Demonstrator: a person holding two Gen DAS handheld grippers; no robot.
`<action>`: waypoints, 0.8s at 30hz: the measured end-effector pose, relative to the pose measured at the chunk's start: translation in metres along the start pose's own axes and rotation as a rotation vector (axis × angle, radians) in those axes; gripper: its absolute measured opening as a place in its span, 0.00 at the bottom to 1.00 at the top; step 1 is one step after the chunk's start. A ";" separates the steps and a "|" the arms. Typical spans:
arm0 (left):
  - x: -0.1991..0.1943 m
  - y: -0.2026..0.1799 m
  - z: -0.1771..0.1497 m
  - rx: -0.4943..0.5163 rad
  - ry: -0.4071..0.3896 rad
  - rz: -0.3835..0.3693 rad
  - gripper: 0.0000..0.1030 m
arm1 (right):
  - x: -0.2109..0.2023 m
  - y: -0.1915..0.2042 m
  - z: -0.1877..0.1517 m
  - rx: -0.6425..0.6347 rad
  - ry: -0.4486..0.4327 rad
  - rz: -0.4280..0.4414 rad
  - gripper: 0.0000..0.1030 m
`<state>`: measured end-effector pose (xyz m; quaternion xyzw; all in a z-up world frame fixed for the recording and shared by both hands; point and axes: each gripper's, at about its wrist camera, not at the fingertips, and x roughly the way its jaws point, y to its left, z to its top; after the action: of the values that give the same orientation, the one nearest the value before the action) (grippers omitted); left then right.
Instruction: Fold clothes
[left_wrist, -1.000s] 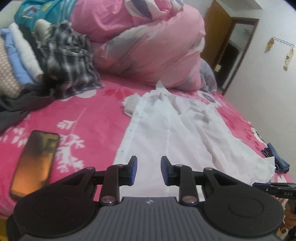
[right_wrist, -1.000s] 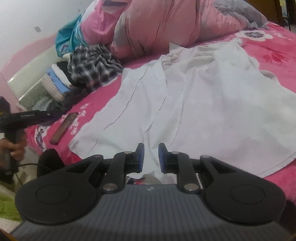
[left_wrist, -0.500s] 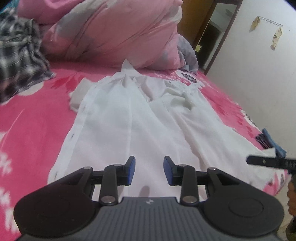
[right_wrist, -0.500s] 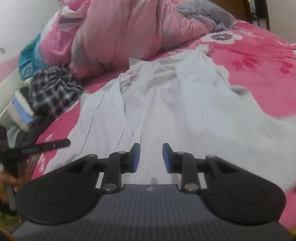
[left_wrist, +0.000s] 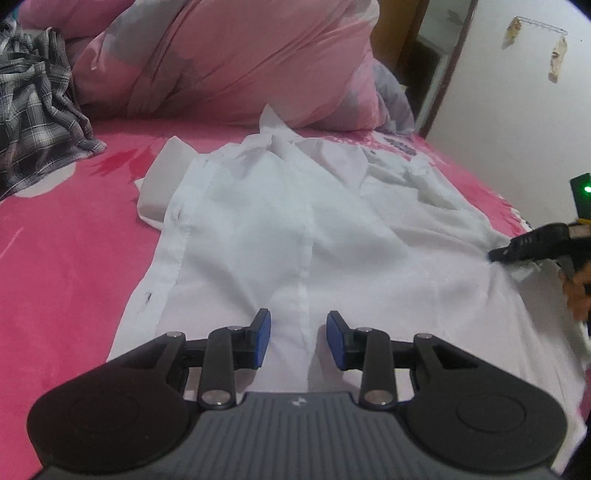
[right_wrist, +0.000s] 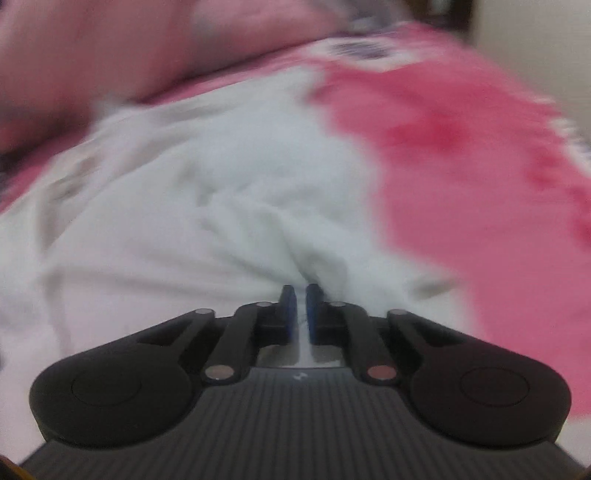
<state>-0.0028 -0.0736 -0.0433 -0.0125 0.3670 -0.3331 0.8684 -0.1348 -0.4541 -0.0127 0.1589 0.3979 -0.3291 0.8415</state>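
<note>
Pinching a thin ridge of shirt (right_wrist: 236, 206) hem, right gripper (right_wrist: 298, 302) jaws pressed together on cloth at the bed (left_wrist: 55, 258) edge; left gripper (left_wrist: 298, 334) jaws spread, empty, straddling the placket seam without contact. Shirt lying flat, collar toward the duvet (left_wrist: 229, 59). Risk: shallow single-layer bite slipping under pull; one-sided drag skewing the shirt. Against half a second earlier: right jaws then apart over open cloth, now clamped; left lower, nearer the hem.
</note>
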 end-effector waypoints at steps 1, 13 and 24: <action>-0.001 0.002 -0.001 -0.004 -0.004 -0.008 0.34 | 0.004 -0.011 0.005 0.005 -0.001 -0.068 0.02; -0.011 0.015 -0.001 -0.045 -0.034 -0.012 0.39 | -0.066 0.040 0.027 -0.068 -0.131 0.023 0.17; -0.012 0.018 -0.006 0.010 -0.060 0.054 0.38 | 0.034 0.171 0.056 -0.306 0.018 0.210 0.17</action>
<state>-0.0032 -0.0511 -0.0448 -0.0084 0.3396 -0.3109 0.8877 0.0287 -0.3730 -0.0029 0.0728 0.4319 -0.1734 0.8821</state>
